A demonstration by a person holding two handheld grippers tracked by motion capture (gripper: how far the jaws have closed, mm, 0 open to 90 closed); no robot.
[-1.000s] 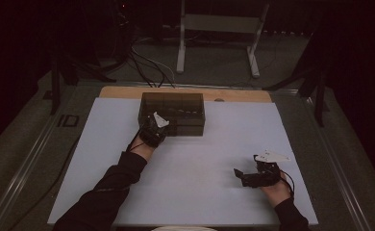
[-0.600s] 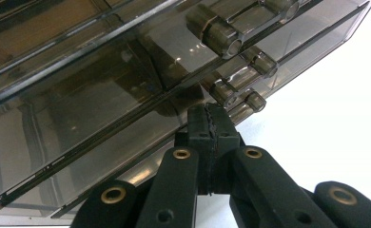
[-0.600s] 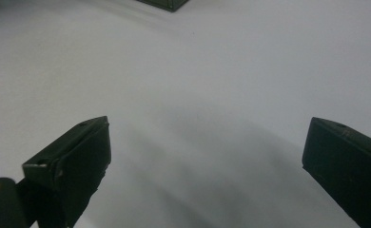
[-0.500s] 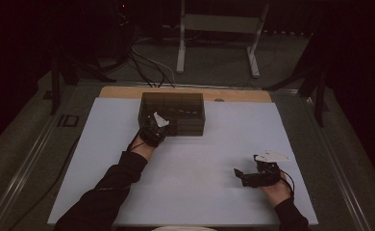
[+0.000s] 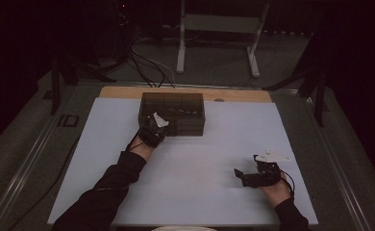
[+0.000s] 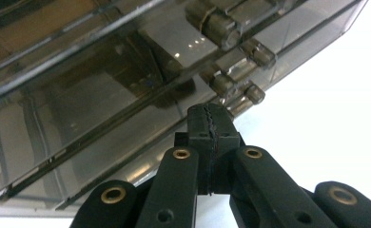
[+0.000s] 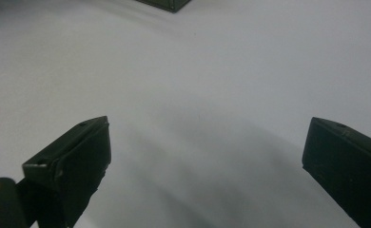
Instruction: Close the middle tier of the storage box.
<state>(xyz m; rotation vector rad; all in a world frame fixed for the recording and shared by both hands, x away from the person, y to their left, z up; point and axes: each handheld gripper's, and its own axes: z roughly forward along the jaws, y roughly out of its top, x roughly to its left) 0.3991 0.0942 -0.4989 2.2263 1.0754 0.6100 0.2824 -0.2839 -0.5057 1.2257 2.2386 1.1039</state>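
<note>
A smoky, see-through plastic box (image 5: 173,113) with a hinged lid stands at the far middle of the white table top (image 5: 224,139). My left gripper (image 5: 160,127) is at the box's near left side. In the left gripper view its jaws (image 6: 211,121) are pressed together, their tips against the box wall (image 6: 102,95) just below a row of small latches (image 6: 231,85); nothing shows between the pads. My right gripper (image 5: 239,175) rests low near the front right of the table and points left. Its jaws (image 7: 205,142) stand wide open over bare white surface.
A wooden strip (image 5: 243,95) runs along the table's far edge. Behind it are a metal stand (image 5: 214,43) and cables (image 5: 142,62) on the floor. A small dark plate (image 5: 70,120) lies left of the table. The box's corner (image 7: 167,4) lies far ahead of the right gripper.
</note>
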